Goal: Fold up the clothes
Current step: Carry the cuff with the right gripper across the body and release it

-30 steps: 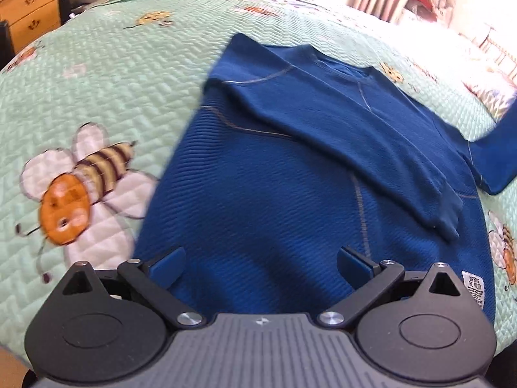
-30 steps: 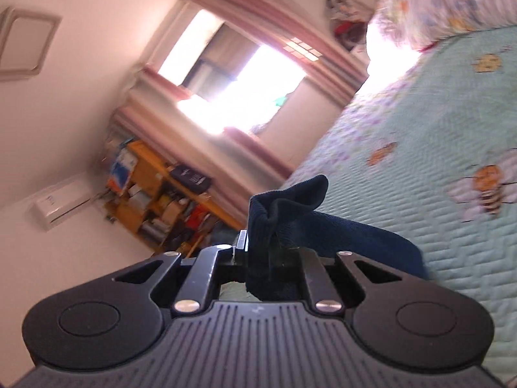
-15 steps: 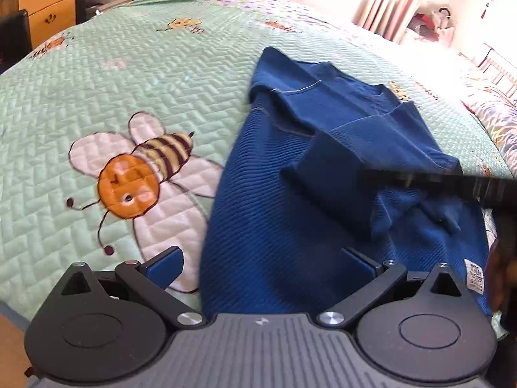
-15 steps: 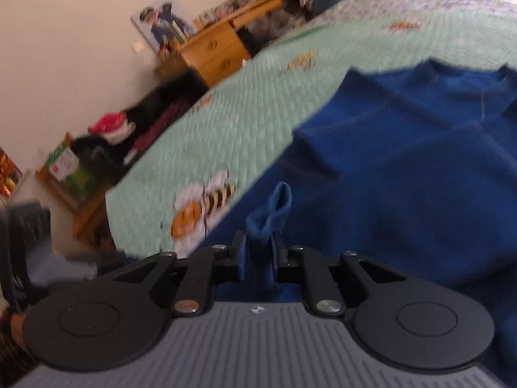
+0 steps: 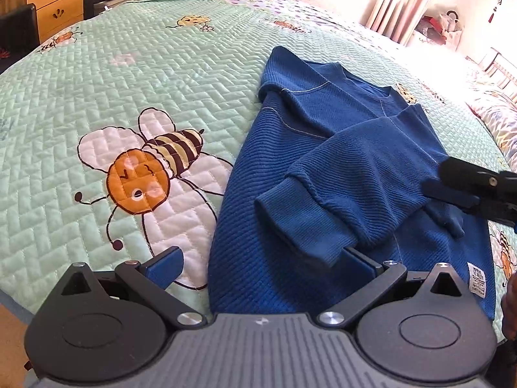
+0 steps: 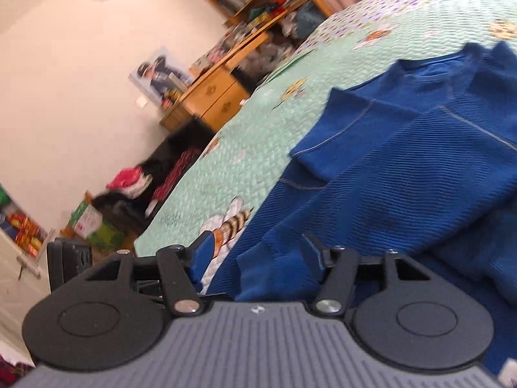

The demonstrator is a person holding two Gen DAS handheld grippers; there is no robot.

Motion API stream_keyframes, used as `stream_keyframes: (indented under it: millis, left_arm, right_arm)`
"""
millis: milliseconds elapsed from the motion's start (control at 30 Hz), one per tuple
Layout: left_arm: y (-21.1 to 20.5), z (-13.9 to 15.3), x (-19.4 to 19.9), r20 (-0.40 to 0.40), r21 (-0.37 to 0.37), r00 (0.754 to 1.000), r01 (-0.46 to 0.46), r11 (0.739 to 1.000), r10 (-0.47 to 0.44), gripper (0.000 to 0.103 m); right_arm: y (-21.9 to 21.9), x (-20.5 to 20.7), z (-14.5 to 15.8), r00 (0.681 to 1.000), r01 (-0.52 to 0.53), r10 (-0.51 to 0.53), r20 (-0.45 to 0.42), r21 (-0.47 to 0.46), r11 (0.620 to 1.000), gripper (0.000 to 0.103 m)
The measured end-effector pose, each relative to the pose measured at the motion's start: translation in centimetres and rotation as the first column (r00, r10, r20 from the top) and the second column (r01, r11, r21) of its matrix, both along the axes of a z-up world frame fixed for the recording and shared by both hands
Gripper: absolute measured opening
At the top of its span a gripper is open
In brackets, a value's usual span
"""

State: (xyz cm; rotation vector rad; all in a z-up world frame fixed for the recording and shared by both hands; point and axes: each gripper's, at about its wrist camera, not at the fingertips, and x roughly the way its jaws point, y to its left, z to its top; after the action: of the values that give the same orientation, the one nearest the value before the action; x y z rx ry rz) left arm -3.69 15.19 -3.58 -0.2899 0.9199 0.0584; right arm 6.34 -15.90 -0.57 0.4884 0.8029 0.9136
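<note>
The right gripper (image 6: 257,258) is opening, seemingly off the blue sweater's (image 5: 339,174) folded sleeve (image 5: 329,200), while the left gripper (image 5: 261,265) hovers spread wide near its hem.

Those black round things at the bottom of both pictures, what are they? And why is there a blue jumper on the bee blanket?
They are two hand-held grabbers; a person holds one in each hand, and each carries a camera looking along its two fingers. One picture comes from the left gripper, the other from the right gripper. They are folding the blue jumper, which lies flat on the green bee quilt. Both sleeves are already folded across its front. The left gripper is open and holds nothing. The right gripper's jaws are opening; the sleeve cuff lies loose between them, not pinched.
</note>
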Motion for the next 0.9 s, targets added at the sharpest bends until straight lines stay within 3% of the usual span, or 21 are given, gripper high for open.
stream_keyframes:
  millis: [133, 200, 267, 367, 533, 667, 900]
  left_arm:
    - [0.0, 0.1, 0.1, -0.007, 0.012, 1.000, -0.009, 1.000, 0.009, 0.102]
    - [0.0, 0.1, 0.1, -0.007, 0.022, 1.000, -0.007, 1.000, 0.007, 0.102]
    - [-0.2, 0.1, 0.2, -0.001, 0.034, 1.000, -0.001, 0.999, 0.001, 0.095]
    - [-0.4, 0.1, 0.4, -0.011, 0.048, 1.000, 0.001, 0.999, -0.001, 0.093]
    - [-1.0, 0.0, 0.7, -0.025, 0.062, 1.000, -0.003, 0.998, 0.005, 0.092]
    - [-1.6, 0.3, 0.9, -0.023, 0.078, 1.000, 0.017, 0.997, -0.015, 0.085]
    - [-2.1, 0.3, 1.9, -0.039, 0.083, 0.999, 0.015, 0.996, -0.012, 0.078]
  right_arm:
    - [-4.0, -0.6, -0.4, 0.994, 0.112, -0.111, -0.022, 0.067, 0.991, 0.062]
    - [-7.3, -1.0, -0.6, 0.976, 0.217, -0.213, -0.045, 0.137, 0.966, 0.063]
    - [-11.2, -1.3, -1.0, 0.933, 0.359, -0.349, -0.085, 0.191, 0.913, 0.070]
    - [-15.6, -1.3, -1.9, 0.840, 0.539, -0.511, -0.183, 0.177, 0.823, 0.075]
    - [-17.4, 0.3, -3.7, 0.803, 0.591, -0.535, -0.263, 0.239, 0.770, 0.075]
    - [-16.8, 3.2, -4.3, 0.785, 0.608, -0.557, -0.271, 0.162, 0.777, 0.075]
    - [-14.3, 7.6, -5.3, 0.805, 0.558, -0.526, -0.273, 0.050, 0.828, 0.075]
